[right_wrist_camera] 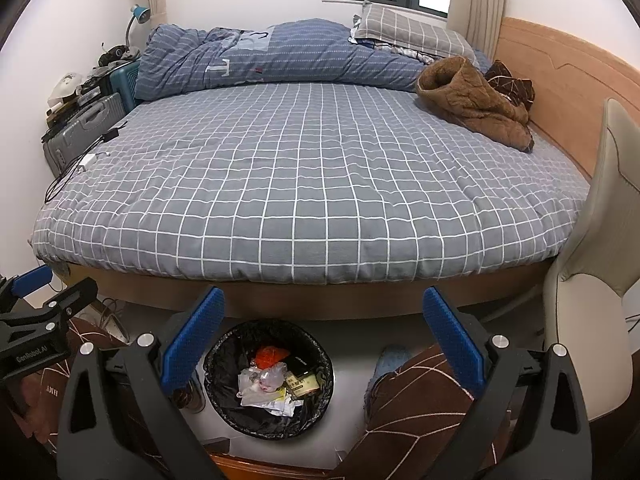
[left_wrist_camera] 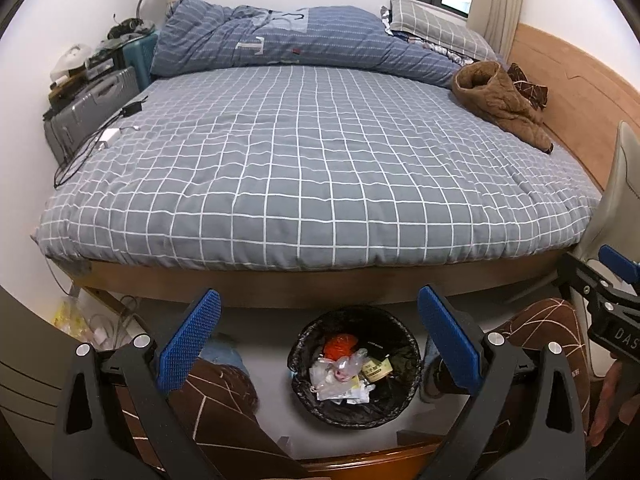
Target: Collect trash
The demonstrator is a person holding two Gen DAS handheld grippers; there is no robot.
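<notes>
A round bin with a black liner (left_wrist_camera: 404,396) stands on the floor in front of the bed. It holds trash (left_wrist_camera: 344,372): an orange wrapper, clear plastic, crumpled paper and a small box. The bin also shows in the right wrist view (right_wrist_camera: 224,396), with the trash (right_wrist_camera: 276,380) inside. My left gripper (left_wrist_camera: 320,340) is open and empty above the bin. My right gripper (right_wrist_camera: 324,340) is open and empty, above and right of the bin. The right gripper shows at the right edge of the left wrist view (left_wrist_camera: 612,280); the left gripper shows at the left edge of the right wrist view (right_wrist_camera: 32,304).
A bed with a grey checked cover (left_wrist_camera: 304,168) fills the view, with a blue duvet (left_wrist_camera: 304,40), a brown garment (left_wrist_camera: 500,100) and chargers with cables (left_wrist_camera: 108,136) on it. Suitcases (left_wrist_camera: 88,108) stand at the left. A beige chair (right_wrist_camera: 592,280) stands at the right. My legs flank the bin.
</notes>
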